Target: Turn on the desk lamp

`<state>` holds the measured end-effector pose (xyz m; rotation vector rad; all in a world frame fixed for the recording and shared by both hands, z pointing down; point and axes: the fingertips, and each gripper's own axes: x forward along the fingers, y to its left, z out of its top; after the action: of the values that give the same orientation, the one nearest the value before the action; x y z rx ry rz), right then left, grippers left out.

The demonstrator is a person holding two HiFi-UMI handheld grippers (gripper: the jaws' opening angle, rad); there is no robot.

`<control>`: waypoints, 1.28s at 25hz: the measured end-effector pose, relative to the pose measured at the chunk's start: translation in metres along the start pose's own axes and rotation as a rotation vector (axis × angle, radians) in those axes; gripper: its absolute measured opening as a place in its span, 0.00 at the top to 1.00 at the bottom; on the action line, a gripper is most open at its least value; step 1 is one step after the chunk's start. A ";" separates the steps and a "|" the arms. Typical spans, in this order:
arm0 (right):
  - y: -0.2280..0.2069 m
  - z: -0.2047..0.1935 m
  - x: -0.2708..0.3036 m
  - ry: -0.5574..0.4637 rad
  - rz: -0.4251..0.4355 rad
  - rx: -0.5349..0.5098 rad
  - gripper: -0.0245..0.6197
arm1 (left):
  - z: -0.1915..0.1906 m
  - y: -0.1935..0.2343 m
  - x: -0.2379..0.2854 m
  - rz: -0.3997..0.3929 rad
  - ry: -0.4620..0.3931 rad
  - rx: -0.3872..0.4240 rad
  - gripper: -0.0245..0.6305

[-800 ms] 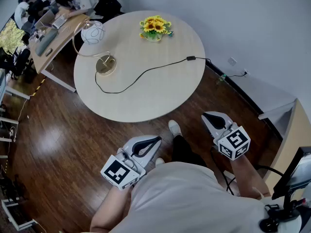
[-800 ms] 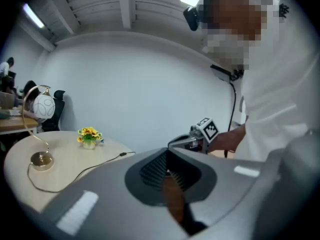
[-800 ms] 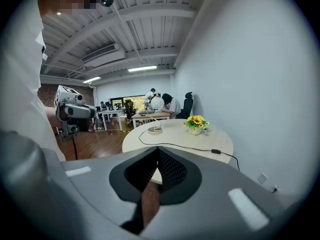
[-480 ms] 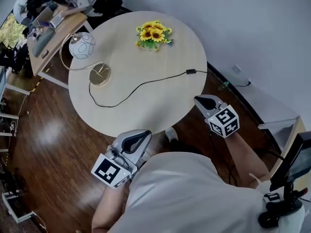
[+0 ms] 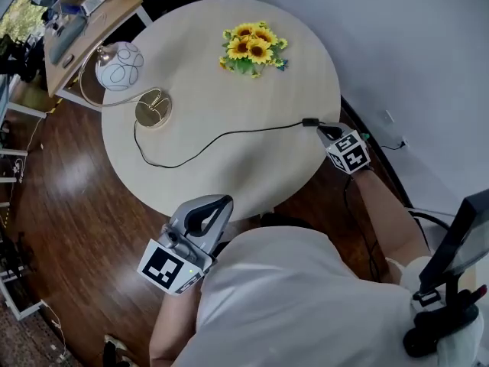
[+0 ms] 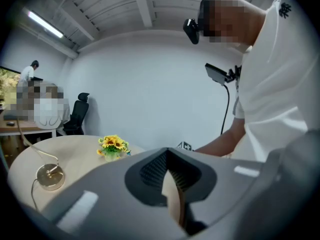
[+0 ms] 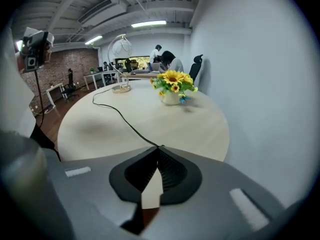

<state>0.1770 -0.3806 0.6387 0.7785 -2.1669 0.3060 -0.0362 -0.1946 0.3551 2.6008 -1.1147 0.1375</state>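
The desk lamp stands at the round table's (image 5: pixel 229 75) left side, with a white globe shade (image 5: pixel 120 66) and a gold disc base (image 5: pixel 153 112). Its black cord (image 5: pixel 221 136) runs right to a small inline switch (image 5: pixel 310 121) near the table's right edge. My right gripper (image 5: pixel 328 131) is shut, and its tips sit right at that switch. In the right gripper view the cord (image 7: pixel 120 116) vanishes behind the shut tips (image 7: pixel 159 147), so the switch is hidden there. My left gripper (image 5: pixel 227 200) is shut and empty, held at the table's near edge.
A small vase of sunflowers (image 5: pixel 254 50) stands at the far side of the table. A wooden desk (image 5: pixel 84 29) with laptops and seated people is beyond the lamp. A wall lies close on the right, with a black monitor (image 5: pixel 458 243) at lower right.
My right gripper has moved forward and up from beside my body to the cord's switch at the table's right edge. The left gripper has hardly shifted.
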 end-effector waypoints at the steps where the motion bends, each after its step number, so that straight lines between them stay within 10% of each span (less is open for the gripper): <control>1: -0.007 -0.001 0.009 0.020 0.002 -0.004 0.96 | -0.001 0.004 0.001 0.011 0.006 -0.005 0.93; 32: -0.028 -0.029 0.072 0.264 0.103 0.062 0.96 | -0.013 0.034 0.016 0.079 0.037 -0.049 0.93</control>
<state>0.1765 -0.4205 0.7104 0.6233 -1.9578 0.5025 -0.0498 -0.2237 0.3786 2.5023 -1.1925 0.1731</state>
